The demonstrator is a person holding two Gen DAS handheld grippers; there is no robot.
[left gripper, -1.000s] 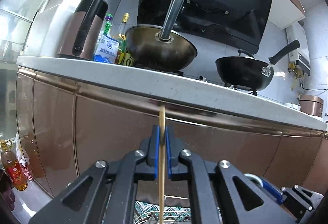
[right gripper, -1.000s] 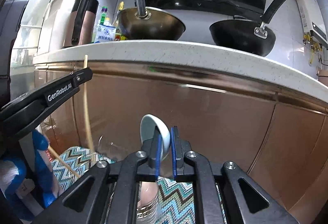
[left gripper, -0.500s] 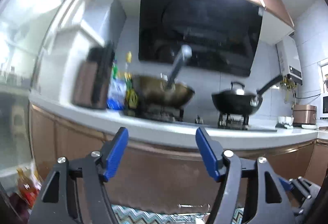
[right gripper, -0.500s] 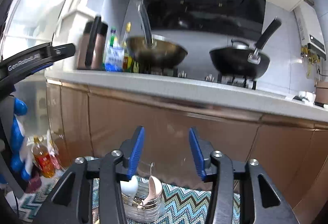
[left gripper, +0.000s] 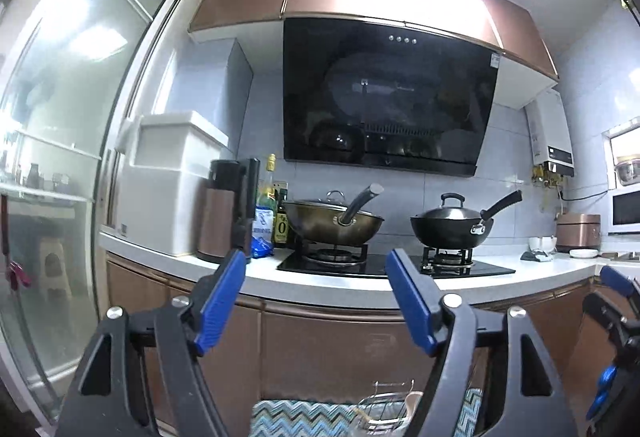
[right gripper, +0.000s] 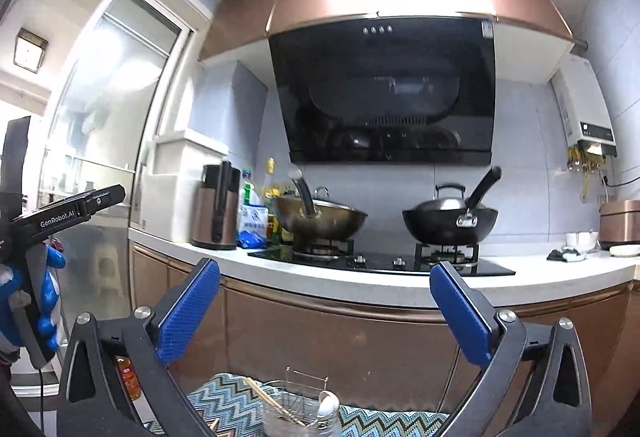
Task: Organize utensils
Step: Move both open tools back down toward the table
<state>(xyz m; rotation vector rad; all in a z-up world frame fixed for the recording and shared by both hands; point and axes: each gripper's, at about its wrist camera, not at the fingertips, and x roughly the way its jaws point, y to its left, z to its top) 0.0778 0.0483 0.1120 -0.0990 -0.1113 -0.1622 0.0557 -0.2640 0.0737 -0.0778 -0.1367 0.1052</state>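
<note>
A wire utensil holder [right gripper: 294,407] stands low in the right wrist view on a zigzag mat [right gripper: 236,403]. It holds a white spoon [right gripper: 328,405] and a wooden chopstick [right gripper: 272,403]. The holder also shows at the bottom of the left wrist view [left gripper: 386,409]. My left gripper [left gripper: 316,301] is wide open and empty, raised well above the holder. My right gripper [right gripper: 324,307] is wide open and empty, also raised above it. The left gripper's body shows at the left edge of the right wrist view [right gripper: 68,215].
A white kitchen counter [left gripper: 328,283] with brown cabinet fronts runs behind. On the stove stand a brass wok [left gripper: 334,223] and a black wok [left gripper: 450,227]. A thermos jug [left gripper: 224,213] and bottles stand at the left. A glass door [left gripper: 60,157] is on the far left.
Both grippers let go, the left of the chopstick and the right of the white spoon, which now sit in the holder. Both opened wide and rose up and back.
</note>
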